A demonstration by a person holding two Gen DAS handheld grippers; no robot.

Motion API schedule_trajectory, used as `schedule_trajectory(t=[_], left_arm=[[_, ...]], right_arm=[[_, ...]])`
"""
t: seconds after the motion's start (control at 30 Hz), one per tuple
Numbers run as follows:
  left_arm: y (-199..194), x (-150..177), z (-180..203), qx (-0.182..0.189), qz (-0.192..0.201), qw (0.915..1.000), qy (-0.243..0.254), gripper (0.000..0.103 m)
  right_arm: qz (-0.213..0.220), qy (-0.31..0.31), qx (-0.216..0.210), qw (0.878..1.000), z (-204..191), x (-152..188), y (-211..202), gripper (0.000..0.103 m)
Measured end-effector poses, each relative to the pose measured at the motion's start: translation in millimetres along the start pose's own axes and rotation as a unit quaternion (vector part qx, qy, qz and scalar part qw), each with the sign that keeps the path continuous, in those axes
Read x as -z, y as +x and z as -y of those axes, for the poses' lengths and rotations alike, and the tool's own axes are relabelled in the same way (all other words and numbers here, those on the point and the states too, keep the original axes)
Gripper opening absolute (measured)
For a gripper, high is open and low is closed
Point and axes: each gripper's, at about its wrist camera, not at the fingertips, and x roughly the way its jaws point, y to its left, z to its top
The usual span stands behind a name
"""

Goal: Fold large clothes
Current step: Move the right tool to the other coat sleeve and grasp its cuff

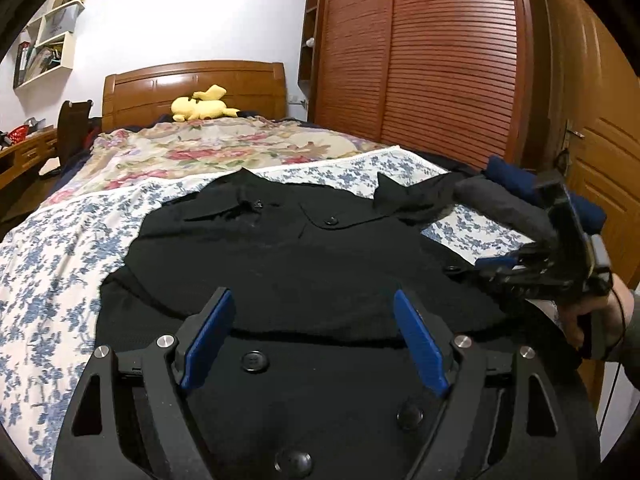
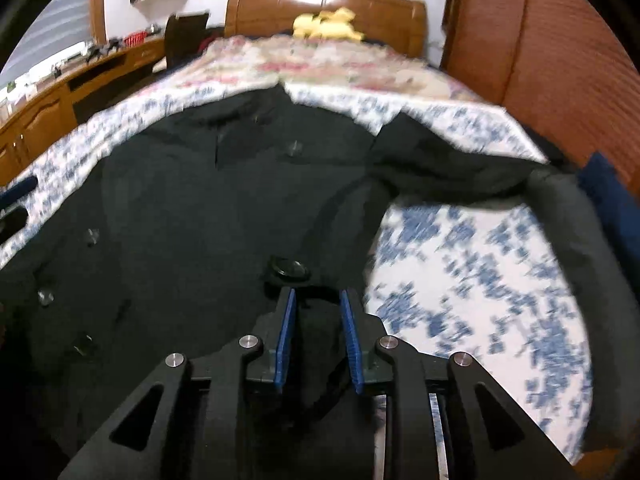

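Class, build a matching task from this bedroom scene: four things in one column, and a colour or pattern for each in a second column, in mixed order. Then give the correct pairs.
Column one:
1. coat
2. plush toy
3. headboard
4. gripper pads

Column two:
A. blue
B. yellow
C. black, with large buttons
D. brown wood

Pairs: 1-C, 2-B, 3-D, 4-A
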Motion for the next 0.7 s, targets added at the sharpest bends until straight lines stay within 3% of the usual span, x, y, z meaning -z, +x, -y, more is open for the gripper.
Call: schedule_trajectory(t=[0.13, 0.27, 0.43, 0.53, 0.7], left_arm=[[11.5, 2.6, 4.1, -0.001, -0.008, 1.0, 0.004, 0.082], [20.3, 6.5, 4.7, -0.005, -0.016, 0.9999, 0.001, 0.082], [26.1, 7.7, 8.7, -0.005, -0.019, 0.9998, 0.006, 0.082], [30.7, 9.2, 10.8, -0.004, -0.023, 0.9997, 0.007, 0.082], [38.7, 9.4, 10.9, -0.005, -0.031, 0.9995, 0.003, 0.082]], right_arm=[[-0.016, 0.0, -0.008, 1.0, 2.6, 1.5, 20.6, 0.027], [-0.016, 0.01, -0.017, 1.0, 9.1, -7.3, 16.2, 0.029], [0.012, 0.021, -0.02, 1.0, 23.9, -5.3, -1.6, 0.036], [0.033, 0.031, -0.02, 0.999, 36.2, -8.0, -9.1, 0.047], [0.046, 0.053, 0.0, 0.998, 66.2, -18.6, 0.4, 0.052]])
